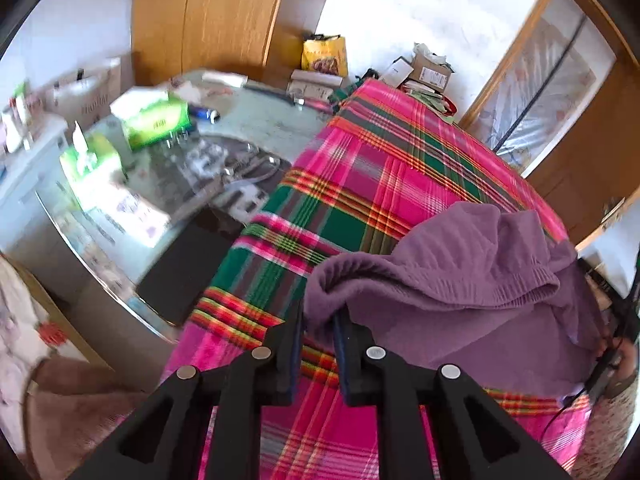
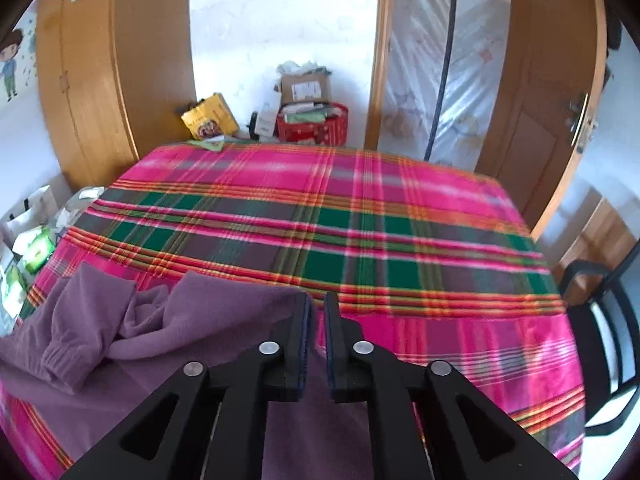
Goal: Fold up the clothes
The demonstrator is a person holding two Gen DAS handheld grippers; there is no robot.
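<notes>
Pink plaid bedspread (image 2: 360, 216), crossed with green and orange bands, covers the bed and fills most of both views. Purple sweater (image 1: 472, 280) lies rumpled on the near part of the bedspread, one ribbed cuff flopped over a fold. Glass-topped counter (image 1: 256, 120) stands beside the bed, crowded with green tissue boxes (image 1: 156, 120) and blurred clutter. Against the far wall: a red basket (image 2: 316, 128) stuffed with papers and packets, a cardboard box (image 2: 306, 88) on top of it with crumpled paper showing above, and a yellow bag (image 2: 210, 118) just to its left. Left gripper (image 1: 320, 312): jaws narrowly apart, a fold of sweater hem bunched between them; cannot tell whether the pads press it. Right gripper (image 2: 317, 312): jaws slightly apart, sweater edge beside the left finger, gap looks clear.
</notes>
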